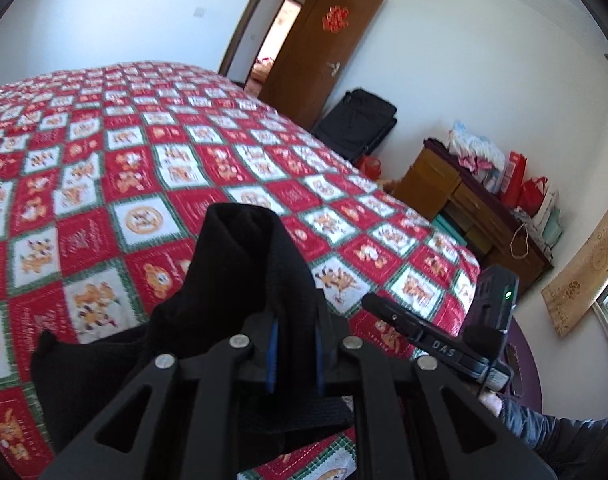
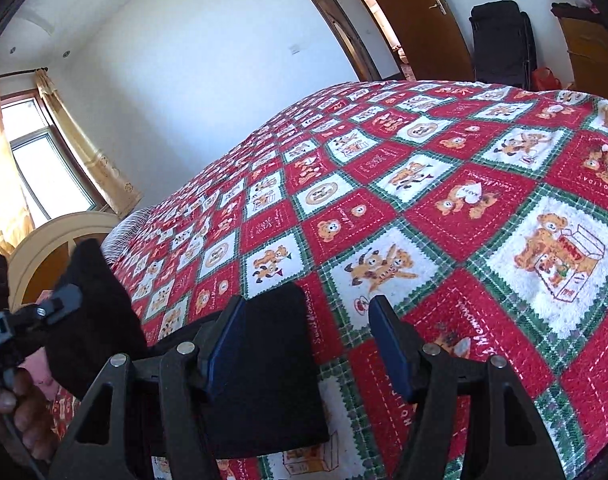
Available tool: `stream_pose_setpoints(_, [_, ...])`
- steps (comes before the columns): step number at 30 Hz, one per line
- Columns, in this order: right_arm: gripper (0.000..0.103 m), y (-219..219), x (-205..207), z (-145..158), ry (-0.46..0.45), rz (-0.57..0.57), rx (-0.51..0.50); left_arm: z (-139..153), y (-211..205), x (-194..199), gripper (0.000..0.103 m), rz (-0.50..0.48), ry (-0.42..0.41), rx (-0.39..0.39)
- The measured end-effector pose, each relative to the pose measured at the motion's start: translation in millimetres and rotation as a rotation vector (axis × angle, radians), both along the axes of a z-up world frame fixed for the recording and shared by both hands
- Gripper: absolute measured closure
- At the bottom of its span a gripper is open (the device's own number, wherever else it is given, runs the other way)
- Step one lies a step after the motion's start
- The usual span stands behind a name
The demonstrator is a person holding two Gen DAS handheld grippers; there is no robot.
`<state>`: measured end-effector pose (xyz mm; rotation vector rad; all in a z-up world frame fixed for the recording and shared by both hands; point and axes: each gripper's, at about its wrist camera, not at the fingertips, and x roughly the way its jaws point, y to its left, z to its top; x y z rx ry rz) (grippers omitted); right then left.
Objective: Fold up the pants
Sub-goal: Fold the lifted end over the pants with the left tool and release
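The left tool (image 1: 296, 344) points down at a slant toward the bed (image 1: 152, 152), and its two blue pads are pressed close together on a fold of the black pants (image 1: 248, 264). The cloth stands up in a tall bunch past the tips of the tool, and more of it hangs down to the left and under the tool onto the bed. The long way of the pants cannot be told, because they are bunched up. In the right wrist view, the right tool (image 2: 307, 344) also points down at a slant over the bed, and its two blue pads stand wide apart. A flat black part of the pants (image 2: 264, 372) lies on the bed under that tool, right by its left pad (image 2: 224, 344) and reaching out past it. The right pad is over bare bed cover, and nothing is pinched there. At the left edge of that view a hand (image 2: 20, 404) grips the handle of the other tool, with black cloth rising beside it. The bed cover has red and white squares with little bears. Some squares carry the words "HOLIDAY", "HAPPY" and "Sweet Memories". The other tool, seen from the left wrist, has white letters that look like "DAS". A brown door (image 1: 323, 52) stands open with a red paper knot (image 1: 335, 18) on it.
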<state>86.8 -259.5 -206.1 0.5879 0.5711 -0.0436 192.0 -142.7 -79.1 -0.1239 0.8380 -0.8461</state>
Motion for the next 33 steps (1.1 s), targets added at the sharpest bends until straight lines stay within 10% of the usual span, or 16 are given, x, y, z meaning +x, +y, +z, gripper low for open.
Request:
stream_pose_setpoints(9, [0.038,-8,7,-18,0.046,-0.014,0.053,-50,-44,1,0.089,-0.018,0.050,0.081])
stream_pose_setpoints(20, [0.038,-17,7,-16,0.008,-0.020,0.073,-38,-74,-36,0.088,-0.044,-0.119,0.114])
stream_pose_setpoints(24, [0.038,-25,2,-11,-0.033,-0.024,0.101,-23,-61,-56,0.076,-0.016,-0.200,0.145])
stream_pose_setpoints(28, [0.035,-18,-1,0,-0.088,0.034,0.118,-16,-30,-62,0.032,0.106,-0.284,0.194])
stream_pose_setpoints(33, [0.025,28,-4,21,-0.156,0.184,0.012,-27,20,-55,0.030,0.259,-0.292,0.227])
